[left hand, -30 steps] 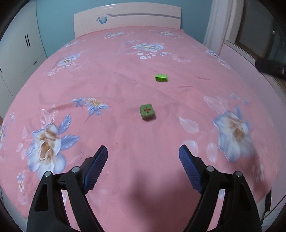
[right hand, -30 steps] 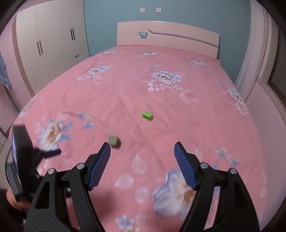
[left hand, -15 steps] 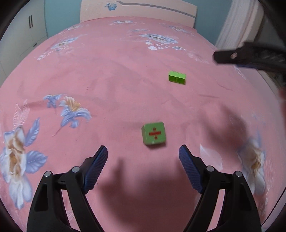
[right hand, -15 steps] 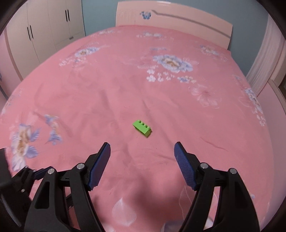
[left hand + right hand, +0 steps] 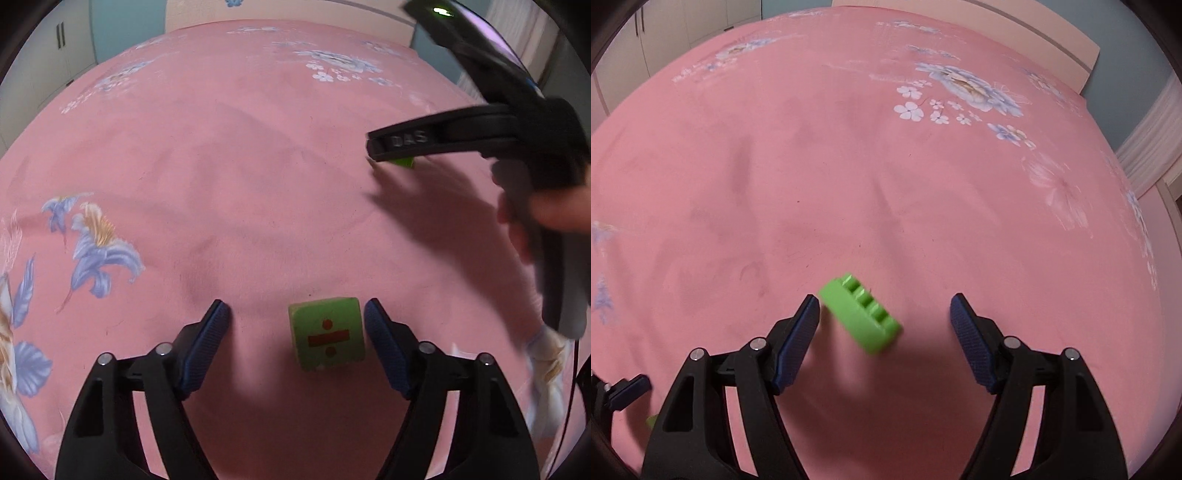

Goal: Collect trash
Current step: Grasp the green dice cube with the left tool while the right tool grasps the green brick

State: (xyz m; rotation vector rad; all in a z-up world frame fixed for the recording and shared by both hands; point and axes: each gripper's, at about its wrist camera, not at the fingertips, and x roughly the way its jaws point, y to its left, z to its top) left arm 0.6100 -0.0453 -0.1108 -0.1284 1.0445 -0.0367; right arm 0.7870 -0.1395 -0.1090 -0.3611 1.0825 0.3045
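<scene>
While its jaws close, the left gripper [image 5: 297,317] straddles a green cube [image 5: 327,338] — unpinched, nearest the right pad. The right gripper [image 5: 884,312], also closing, brackets a green brick [image 5: 860,319] — not gripped.

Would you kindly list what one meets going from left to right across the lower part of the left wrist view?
Blue lily print on the pink bedspread → left blue ribbed finger → green wooden cube with a red division sign → right blue ribbed finger.
</scene>
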